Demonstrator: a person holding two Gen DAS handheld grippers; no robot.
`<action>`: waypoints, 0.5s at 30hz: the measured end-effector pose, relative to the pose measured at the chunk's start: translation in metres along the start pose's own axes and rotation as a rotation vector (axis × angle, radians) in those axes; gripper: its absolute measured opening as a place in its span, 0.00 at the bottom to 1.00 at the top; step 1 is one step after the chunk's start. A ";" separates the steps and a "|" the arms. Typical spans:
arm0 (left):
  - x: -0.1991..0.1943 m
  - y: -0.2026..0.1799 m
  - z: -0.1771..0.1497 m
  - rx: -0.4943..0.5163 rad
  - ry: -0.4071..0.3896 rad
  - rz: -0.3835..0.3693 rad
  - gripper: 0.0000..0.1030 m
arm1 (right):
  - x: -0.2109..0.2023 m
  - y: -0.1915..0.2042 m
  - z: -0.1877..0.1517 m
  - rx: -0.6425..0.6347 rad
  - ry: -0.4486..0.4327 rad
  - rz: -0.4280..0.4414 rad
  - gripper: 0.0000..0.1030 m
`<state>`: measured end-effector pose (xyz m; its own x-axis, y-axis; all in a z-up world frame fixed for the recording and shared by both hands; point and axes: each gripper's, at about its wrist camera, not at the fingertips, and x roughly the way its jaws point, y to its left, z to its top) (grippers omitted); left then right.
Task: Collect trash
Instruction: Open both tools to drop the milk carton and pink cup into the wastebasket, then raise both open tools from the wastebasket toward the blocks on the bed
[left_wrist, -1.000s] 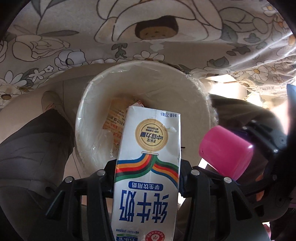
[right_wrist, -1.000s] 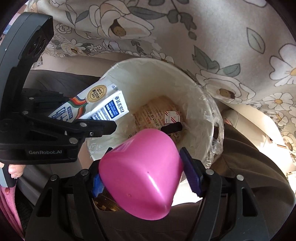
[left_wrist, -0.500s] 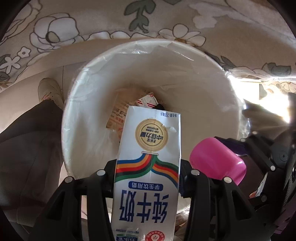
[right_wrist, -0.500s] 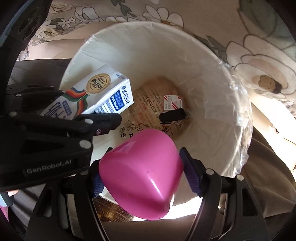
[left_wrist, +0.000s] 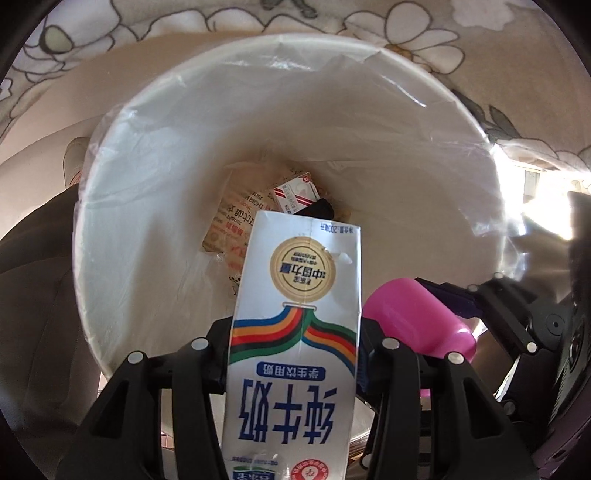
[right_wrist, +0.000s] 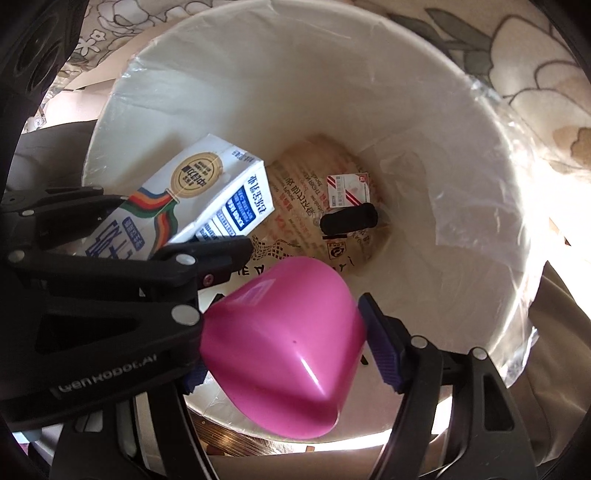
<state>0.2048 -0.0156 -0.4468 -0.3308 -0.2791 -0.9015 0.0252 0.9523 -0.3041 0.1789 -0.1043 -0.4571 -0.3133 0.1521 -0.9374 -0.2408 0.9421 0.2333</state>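
Observation:
My left gripper (left_wrist: 295, 332) is shut on a white milk carton (left_wrist: 295, 332) with a gold seal and rainbow stripes, held over the mouth of a white trash bin (left_wrist: 122, 192) lined with clear plastic. The carton also shows in the right wrist view (right_wrist: 192, 203). My right gripper (right_wrist: 284, 332) is shut on a pink plastic cup (right_wrist: 284, 343), held over the bin's near rim (right_wrist: 480, 155). The cup shows in the left wrist view (left_wrist: 413, 321) just right of the carton.
At the bin's bottom lie a brown printed paper bag (right_wrist: 295, 199), a small red-and-white box (right_wrist: 347, 190) and a black cylinder (right_wrist: 347, 221). A floral cloth (left_wrist: 406, 22) hangs behind the bin. Dark fabric (left_wrist: 29, 280) lies to the left.
Both grippers have moved closer to the bin and lower over its mouth, so the bin fills both views. Each still holds its item.

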 end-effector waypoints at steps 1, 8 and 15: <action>0.001 0.001 0.001 -0.008 0.001 0.003 0.60 | -0.005 0.001 -0.001 0.007 0.010 0.005 0.71; -0.002 0.001 -0.002 -0.004 -0.012 -0.011 0.66 | -0.003 0.005 0.000 0.004 0.030 -0.023 0.71; -0.003 -0.001 -0.004 -0.007 -0.016 -0.020 0.66 | -0.012 -0.008 0.003 0.029 -0.016 0.016 0.75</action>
<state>0.2015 -0.0148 -0.4429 -0.3163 -0.3004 -0.8998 0.0122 0.9472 -0.3205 0.1874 -0.1124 -0.4487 -0.3021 0.1713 -0.9377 -0.2093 0.9478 0.2406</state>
